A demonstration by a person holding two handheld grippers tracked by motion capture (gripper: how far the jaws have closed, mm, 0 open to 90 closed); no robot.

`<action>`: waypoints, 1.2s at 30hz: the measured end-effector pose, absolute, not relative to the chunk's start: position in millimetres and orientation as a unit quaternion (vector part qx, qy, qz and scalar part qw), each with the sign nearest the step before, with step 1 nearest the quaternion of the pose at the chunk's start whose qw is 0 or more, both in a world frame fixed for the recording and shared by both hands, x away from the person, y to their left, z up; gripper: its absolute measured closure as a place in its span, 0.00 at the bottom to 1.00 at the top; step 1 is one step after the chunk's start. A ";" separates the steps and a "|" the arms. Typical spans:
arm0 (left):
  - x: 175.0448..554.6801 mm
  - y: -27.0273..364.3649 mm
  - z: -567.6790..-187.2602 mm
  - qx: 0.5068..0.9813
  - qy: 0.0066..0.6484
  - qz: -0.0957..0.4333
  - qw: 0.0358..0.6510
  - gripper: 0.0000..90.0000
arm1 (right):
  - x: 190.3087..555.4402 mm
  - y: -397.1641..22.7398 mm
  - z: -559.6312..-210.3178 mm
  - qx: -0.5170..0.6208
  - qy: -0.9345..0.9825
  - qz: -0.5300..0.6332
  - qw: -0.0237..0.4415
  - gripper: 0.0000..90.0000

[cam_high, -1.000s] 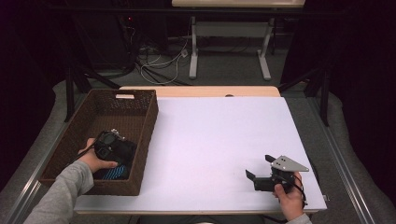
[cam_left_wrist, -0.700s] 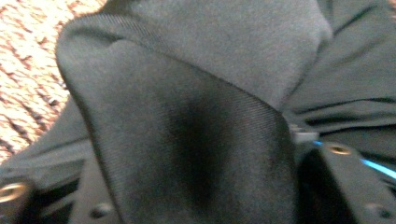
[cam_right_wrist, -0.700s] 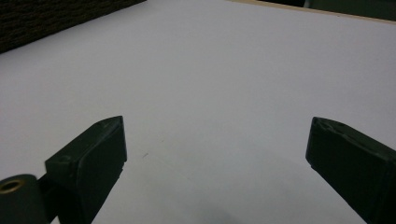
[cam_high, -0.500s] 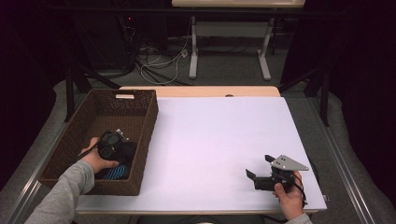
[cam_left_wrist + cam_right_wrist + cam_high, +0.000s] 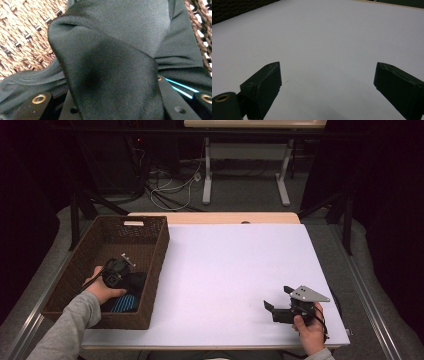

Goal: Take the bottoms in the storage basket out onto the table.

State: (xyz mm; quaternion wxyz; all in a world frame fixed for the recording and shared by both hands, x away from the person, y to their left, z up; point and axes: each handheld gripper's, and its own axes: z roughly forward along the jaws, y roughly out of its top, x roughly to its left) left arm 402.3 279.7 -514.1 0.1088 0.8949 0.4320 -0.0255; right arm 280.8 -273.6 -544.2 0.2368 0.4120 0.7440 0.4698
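The left gripper (image 5: 116, 276) has just been closing its fingers on the dark cloth (image 5: 112, 62) in the basket (image 5: 155, 270), ready to lift; the right gripper (image 5: 329, 92) rests wide open.

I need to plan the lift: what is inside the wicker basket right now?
Inside the wicker basket lies a dark garment with light blue stripes, bunched between the left gripper's fingers. The basket floor beneath the garment is covered.

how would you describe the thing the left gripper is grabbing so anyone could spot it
On the white table, look in the brown wicker basket at its left. At the near end lies a dark garment, the only soft thing there, with thin bright blue stripes.
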 end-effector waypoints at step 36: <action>395.2 319.8 -483.0 0.822 0.500 -0.013 0.272 0.81 | 280.4 -274.2 -545.2 0.425 0.738 0.468 0.234 0.09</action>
